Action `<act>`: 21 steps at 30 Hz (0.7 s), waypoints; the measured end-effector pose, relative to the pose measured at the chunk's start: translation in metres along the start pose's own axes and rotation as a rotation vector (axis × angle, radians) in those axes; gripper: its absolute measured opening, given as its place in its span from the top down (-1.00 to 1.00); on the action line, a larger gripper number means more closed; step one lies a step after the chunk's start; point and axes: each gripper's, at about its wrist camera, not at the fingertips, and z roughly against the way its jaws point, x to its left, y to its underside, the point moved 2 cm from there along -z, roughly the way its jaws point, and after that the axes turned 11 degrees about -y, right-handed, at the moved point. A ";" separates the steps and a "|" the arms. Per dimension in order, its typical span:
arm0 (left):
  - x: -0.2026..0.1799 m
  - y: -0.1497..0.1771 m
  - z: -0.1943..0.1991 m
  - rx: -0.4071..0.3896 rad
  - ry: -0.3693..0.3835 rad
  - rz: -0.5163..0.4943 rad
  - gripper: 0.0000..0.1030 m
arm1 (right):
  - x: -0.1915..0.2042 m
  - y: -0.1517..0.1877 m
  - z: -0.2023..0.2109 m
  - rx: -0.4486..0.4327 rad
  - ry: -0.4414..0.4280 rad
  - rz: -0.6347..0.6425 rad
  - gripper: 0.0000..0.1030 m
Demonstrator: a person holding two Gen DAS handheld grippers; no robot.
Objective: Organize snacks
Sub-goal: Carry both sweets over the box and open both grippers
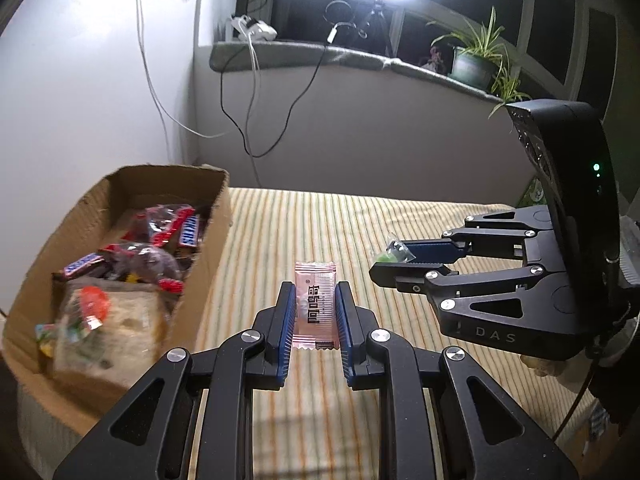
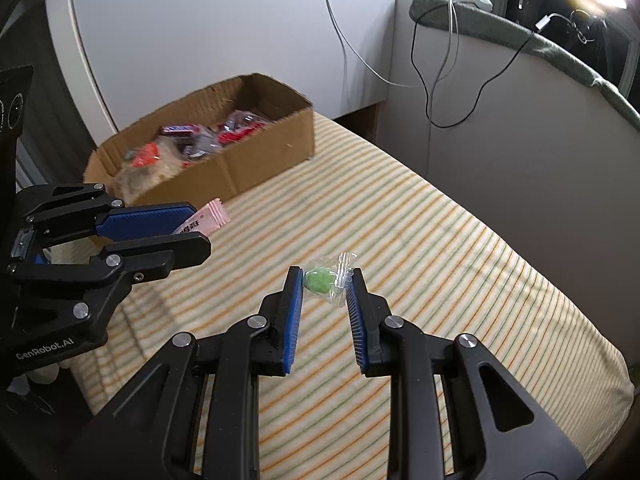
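My left gripper (image 1: 315, 292) is shut on a pink snack packet (image 1: 315, 310) and holds it above the striped cloth, just right of the cardboard box (image 1: 208, 248). The box holds several wrapped snacks and chocolate bars (image 1: 188, 230). My right gripper (image 2: 326, 278) is shut on a green candy in a clear wrapper (image 2: 320, 280), above the cloth. In the left wrist view the right gripper (image 1: 390, 260) is at the right with the candy (image 1: 385, 257). In the right wrist view the left gripper (image 2: 200, 228) holds the pink packet (image 2: 208, 218) in front of the box (image 2: 256, 160).
The striped cloth (image 2: 440, 260) covers the surface under both grippers. Cables (image 1: 248, 92) hang down the wall behind. A window ledge carries potted plants (image 1: 476, 56) and a bright lamp on a tripod (image 1: 380, 16).
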 end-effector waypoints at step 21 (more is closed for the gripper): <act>0.089 0.006 0.035 -0.079 -0.075 0.096 0.64 | 0.062 -0.055 -0.014 -0.083 -0.005 -0.001 0.55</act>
